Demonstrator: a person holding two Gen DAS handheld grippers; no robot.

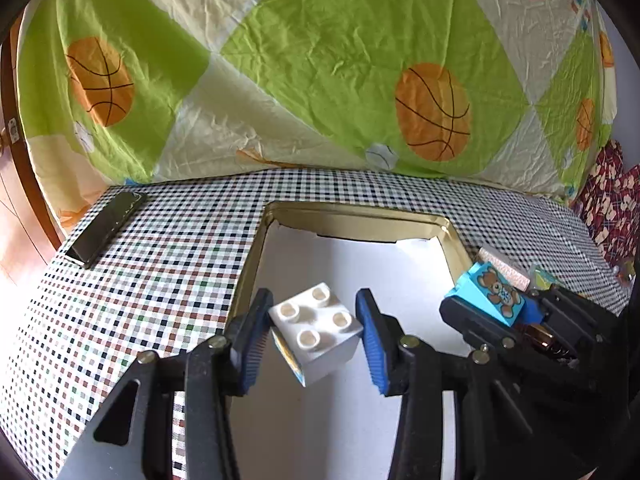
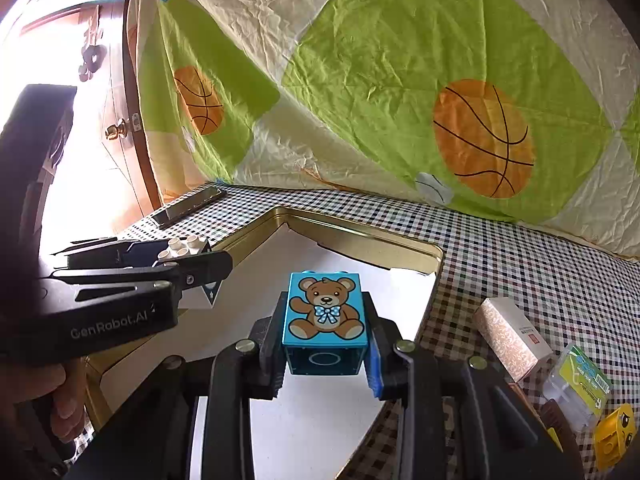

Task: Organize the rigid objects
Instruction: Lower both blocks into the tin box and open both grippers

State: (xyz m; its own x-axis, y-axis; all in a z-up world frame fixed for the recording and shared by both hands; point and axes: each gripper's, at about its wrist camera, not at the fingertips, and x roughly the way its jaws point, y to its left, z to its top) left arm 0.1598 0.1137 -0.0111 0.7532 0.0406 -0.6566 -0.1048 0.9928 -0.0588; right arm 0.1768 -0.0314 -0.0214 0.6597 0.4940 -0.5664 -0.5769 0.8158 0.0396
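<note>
The white brick is clamped corner to corner between the pads of the left gripper, tilted, and is carried above the white liner of the gold tin. The blue bear brick is grasped squarely by the right gripper, its printed face turned up, likewise over the tin's near part. Both bricks are judged ready to be set down. The white one, held only by its corners, should be lowered until it almost rests on the liner before it is let go, since a twist or tumble is likely. The two grippers are close together, so separate spots should be chosen. Beside the tin on the checked cloth, a patterned box, a clear packet and a yellow block are left. Farther off, a dark flat bar lies near the quilt.
</note>
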